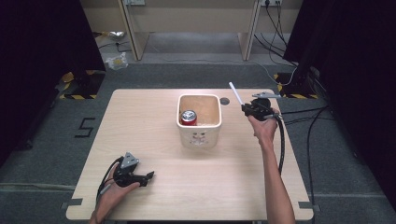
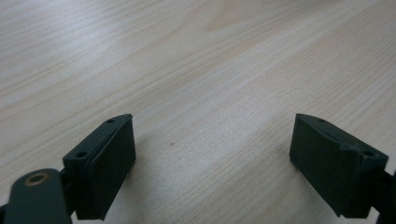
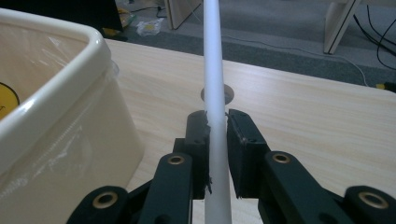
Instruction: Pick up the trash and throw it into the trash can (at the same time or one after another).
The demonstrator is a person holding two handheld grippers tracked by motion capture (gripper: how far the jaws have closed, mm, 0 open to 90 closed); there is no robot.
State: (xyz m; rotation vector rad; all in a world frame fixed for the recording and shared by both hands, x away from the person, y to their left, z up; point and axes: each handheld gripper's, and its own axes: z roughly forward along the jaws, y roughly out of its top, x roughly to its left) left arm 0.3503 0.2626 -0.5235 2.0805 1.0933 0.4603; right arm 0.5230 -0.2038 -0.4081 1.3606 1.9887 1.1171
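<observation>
Across the middle of the high view spreads the light wooden table (image 1: 154, 196), its grain running pale and bare over most of the lower half of the frame. At the centre, a little above the middle, stands the cream square bin (image 1: 200, 137), open at the top, with a small printed face on its near wall; the right gripper view shows its glossy rim and wall (image 3: 60, 112) at the left edge of the frame, lined with clear film. Inside it, toward the left, sits a red drink can (image 1: 188, 117), upright, its silver top showing.

To the right of the bin, at about the same height in the frame, the right gripper (image 1: 243, 108) is held up by the person's hand, a black cable trailing down along the forearm. Its jaws are clenched on a thin white stick (image 1: 235, 94), which slants from the jaws toward the upper left, clear of the bin. In the right gripper view the white stick (image 3: 215, 93) runs straight up the centre of the frame, pinched between the two black pads.

At the lower left of the high view, the left gripper (image 1: 150, 177) lies low over the table in the other hand, well apart from the bin. Its jaws stand released and wide, with bare wood between them.

Just right of the bin's far corner, a small round hole (image 1: 225, 101) marks the tabletop.
</observation>
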